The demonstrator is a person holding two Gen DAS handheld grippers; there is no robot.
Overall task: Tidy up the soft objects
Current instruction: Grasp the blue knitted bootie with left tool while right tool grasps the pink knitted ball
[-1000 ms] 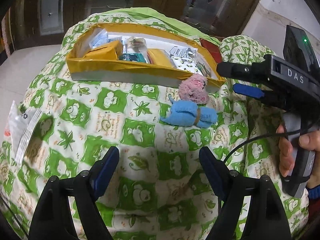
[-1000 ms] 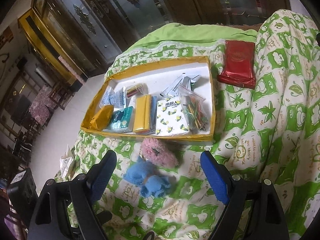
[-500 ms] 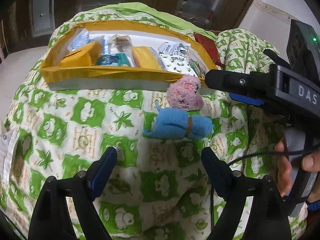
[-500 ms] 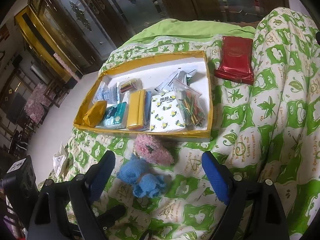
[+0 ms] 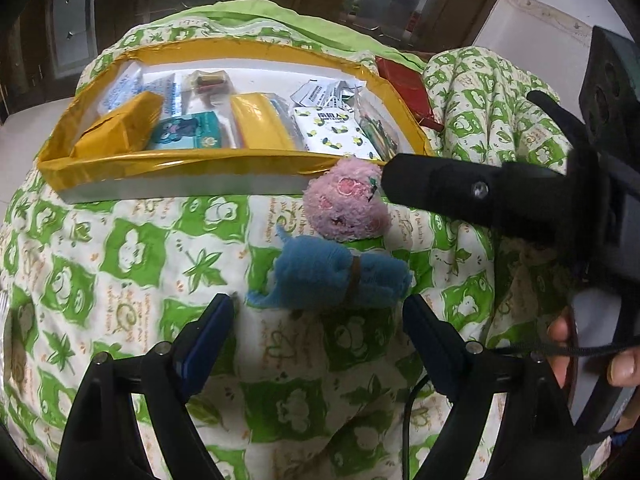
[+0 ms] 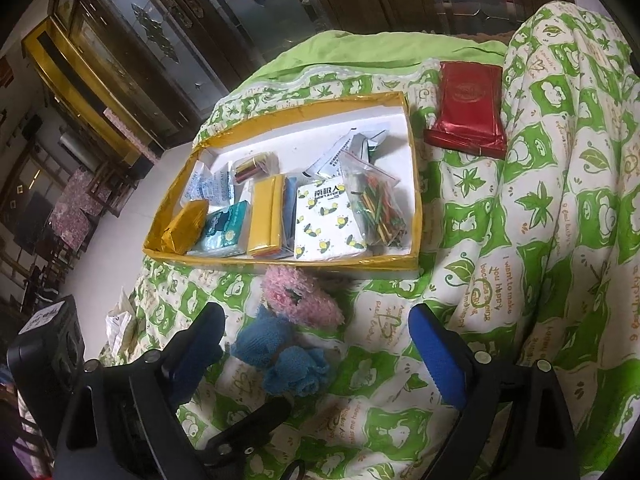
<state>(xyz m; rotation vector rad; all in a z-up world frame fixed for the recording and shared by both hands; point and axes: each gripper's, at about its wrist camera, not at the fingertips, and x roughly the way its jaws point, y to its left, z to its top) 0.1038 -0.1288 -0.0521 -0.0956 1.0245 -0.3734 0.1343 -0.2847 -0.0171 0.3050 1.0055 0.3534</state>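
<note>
A blue knitted roll [image 5: 340, 272] with a brown band lies on the green-patterned quilt [image 5: 120, 248]. A pink fluffy roll [image 5: 346, 204] touches it, just in front of the yellow box [image 5: 180, 168]. My left gripper [image 5: 318, 311] is open, with the blue roll's near edge right at its fingertips and no pad touching it. My right gripper [image 6: 316, 316] hangs over both rolls with its jaws opening; the pink roll [image 6: 300, 296] and blue roll [image 6: 280, 352] lie below the gap, untouched. One right finger [image 5: 440, 188] crosses beside the pink roll.
The yellow box [image 6: 414, 200] holds several packets and pouches. A red foil packet [image 6: 468, 108] lies on the quilt to its right. A hand [image 5: 560, 344] grips the right tool. The quilt bulges up at the right. A plastic wrapper [image 6: 120, 324] lies at the bed's left edge.
My left gripper has moved forward, so the blue roll now sits at its fingertips. The right gripper's jaws have widened a little while it stayed almost in place.
</note>
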